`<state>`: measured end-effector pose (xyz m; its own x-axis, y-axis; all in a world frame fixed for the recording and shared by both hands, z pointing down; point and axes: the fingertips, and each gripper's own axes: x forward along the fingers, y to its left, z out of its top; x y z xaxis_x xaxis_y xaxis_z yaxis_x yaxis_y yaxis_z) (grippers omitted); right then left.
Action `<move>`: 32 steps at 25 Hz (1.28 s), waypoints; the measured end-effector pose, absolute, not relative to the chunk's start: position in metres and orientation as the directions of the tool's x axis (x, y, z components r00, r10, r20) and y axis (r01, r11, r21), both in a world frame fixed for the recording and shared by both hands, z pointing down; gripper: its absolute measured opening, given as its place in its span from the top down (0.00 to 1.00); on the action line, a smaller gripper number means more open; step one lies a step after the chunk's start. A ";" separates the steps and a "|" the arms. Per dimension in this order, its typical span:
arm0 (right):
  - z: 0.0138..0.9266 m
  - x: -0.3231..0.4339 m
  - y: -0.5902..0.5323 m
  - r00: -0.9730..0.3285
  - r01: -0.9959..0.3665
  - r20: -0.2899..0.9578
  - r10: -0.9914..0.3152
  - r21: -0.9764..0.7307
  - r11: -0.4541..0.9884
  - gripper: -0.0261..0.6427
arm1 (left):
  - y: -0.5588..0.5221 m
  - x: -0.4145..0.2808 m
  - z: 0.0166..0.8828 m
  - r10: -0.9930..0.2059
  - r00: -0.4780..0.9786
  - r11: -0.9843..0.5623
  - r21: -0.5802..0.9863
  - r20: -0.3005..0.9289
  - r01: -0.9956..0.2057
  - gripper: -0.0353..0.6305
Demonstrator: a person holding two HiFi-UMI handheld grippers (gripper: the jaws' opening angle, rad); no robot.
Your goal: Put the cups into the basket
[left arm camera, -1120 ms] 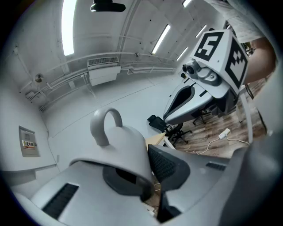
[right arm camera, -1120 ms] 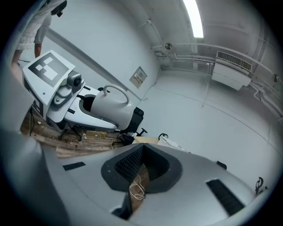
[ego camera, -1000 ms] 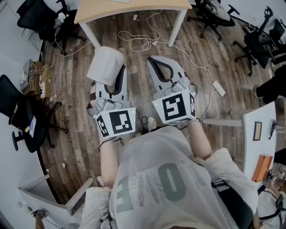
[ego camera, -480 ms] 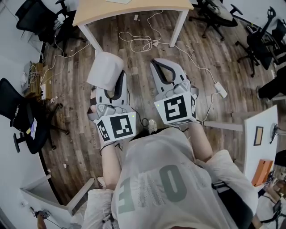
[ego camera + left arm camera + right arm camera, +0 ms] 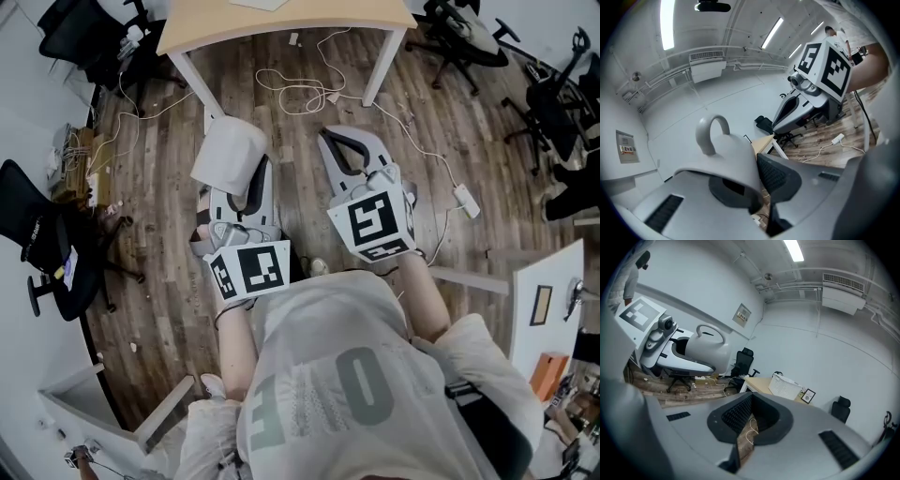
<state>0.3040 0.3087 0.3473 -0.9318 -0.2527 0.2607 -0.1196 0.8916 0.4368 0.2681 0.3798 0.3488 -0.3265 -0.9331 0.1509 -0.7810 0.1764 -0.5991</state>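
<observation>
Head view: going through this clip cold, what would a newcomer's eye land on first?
First, the white cup, gripped at its rim by the left gripper at centre left, well above the floor. Beside it the right gripper is shut and holds nothing. Both hang over a wooden floor strewn with loose cables, short of the light wooden table at the top of the view.

Floor (image 5: pixel 141 187) was wood plank, with white cables (image 5: pixel 291 89) and a power strip (image 5: pixel 466 200) lying loose on it. Light-wood bench (image 5: pixel 281 14) on white legs stood at the far side. Black office chairs (image 5: pixel 42 234) sat round the edges. Walls (image 5: pixel 825 362) were plain white. Ceiling strip lights (image 5: pixel 667 23) were on, with an AC unit (image 5: pixel 708 70) mounted high.
</observation>
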 end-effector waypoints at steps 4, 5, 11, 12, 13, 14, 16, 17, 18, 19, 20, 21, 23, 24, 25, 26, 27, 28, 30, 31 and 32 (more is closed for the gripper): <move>0.344 0.276 0.296 -0.928 -0.128 0.252 -0.274 0.476 0.870 0.97 | 0.356 0.237 0.352 -0.938 -0.313 0.161 -0.612 0.150 -0.775 0.87; 0.344 0.270 0.294 -0.930 -0.131 0.248 -0.273 0.471 0.872 0.97 | 0.350 0.231 0.353 -0.940 -0.306 0.156 -0.611 0.148 -0.776 0.87; 0.346 0.222 0.262 -0.919 -0.148 0.252 -0.303 0.491 0.858 0.97 | 0.316 0.175 0.350 -0.952 -0.281 0.156 -0.601 0.118 -0.784 0.87; 0.347 0.212 0.256 -0.919 -0.146 0.255 -0.301 0.489 0.860 0.97 | 0.311 0.164 0.351 -0.953 -0.281 0.161 -0.597 0.113 -0.786 0.87; 0.348 0.203 0.251 -0.918 -0.144 0.261 -0.300 0.486 0.862 0.97 | 0.306 0.153 0.351 -0.953 -0.283 0.169 -0.592 0.104 -0.788 0.87; 0.348 0.194 0.245 -0.914 -0.143 0.270 -0.304 0.487 0.862 0.97 | 0.300 0.142 0.350 -0.954 -0.285 0.177 -0.590 0.094 -0.788 0.87; 0.348 0.176 0.233 -0.905 -0.139 0.287 -0.315 0.499 0.855 0.97 | 0.287 0.119 0.345 -0.955 -0.288 0.193 -0.591 0.071 -0.784 0.87; 0.347 0.166 0.227 -0.902 -0.137 0.292 -0.319 0.506 0.851 0.97 | 0.281 0.107 0.342 -0.956 -0.288 0.199 -0.589 0.060 -0.783 0.87; 0.345 0.155 0.221 -0.900 -0.135 0.294 -0.321 0.512 0.849 0.97 | 0.275 0.095 0.338 -0.957 -0.285 0.203 -0.585 0.051 -0.785 0.87; 0.342 0.144 0.216 -0.901 -0.134 0.293 -0.320 0.515 0.847 0.97 | 0.269 0.083 0.334 -0.959 -0.282 0.206 -0.581 0.043 -0.788 0.87; 0.338 0.132 0.210 -0.901 -0.135 0.290 -0.321 0.517 0.845 0.97 | 0.263 0.071 0.330 -0.960 -0.279 0.208 -0.577 0.036 -0.790 0.87; 0.334 0.121 0.204 -0.902 -0.139 0.285 -0.325 0.520 0.843 0.97 | 0.258 0.059 0.326 -0.961 -0.276 0.210 -0.575 0.028 -0.790 0.87; 0.326 0.098 0.194 -0.906 -0.146 0.269 -0.328 0.527 0.837 0.97 | 0.247 0.037 0.317 -0.963 -0.269 0.214 -0.574 0.011 -0.790 0.87; 0.324 0.086 0.191 -0.908 -0.148 0.261 -0.327 0.530 0.835 0.97 | 0.243 0.027 0.314 -0.964 -0.265 0.215 -0.574 0.003 -0.790 0.87; 0.322 0.075 0.187 -0.908 -0.150 0.259 -0.329 0.533 0.833 0.97 | 0.239 0.017 0.311 -0.965 -0.261 0.215 -0.574 -0.004 -0.790 0.87; 0.321 0.064 0.184 -0.907 -0.153 0.258 -0.334 0.537 0.829 0.97 | 0.235 0.007 0.309 -0.966 -0.257 0.216 -0.573 -0.010 -0.791 0.87; 0.321 0.054 0.180 -0.907 -0.156 0.252 -0.337 0.541 0.826 0.97 | 0.231 -0.003 0.307 -0.967 -0.253 0.216 -0.572 -0.015 -0.791 0.87; 0.321 0.043 0.178 -0.909 -0.158 0.246 -0.336 0.543 0.824 0.97 | 0.227 -0.013 0.306 -0.968 -0.250 0.217 -0.571 -0.021 -0.791 0.87; 0.321 0.025 0.173 -0.904 -0.155 0.256 -0.343 0.551 0.820 0.97 | 0.220 -0.032 0.303 -0.970 -0.241 0.215 -0.569 -0.030 -0.794 0.87; 0.323 0.018 0.171 -0.898 -0.151 0.269 -0.349 0.556 0.818 0.97 | 0.216 -0.041 0.303 -0.972 -0.234 0.210 -0.570 -0.032 -0.795 0.87; 0.325 0.012 0.169 -0.893 -0.148 0.279 -0.354 0.561 0.815 0.97 | 0.213 -0.048 0.302 -0.974 -0.226 0.204 -0.571 -0.033 -0.795 0.87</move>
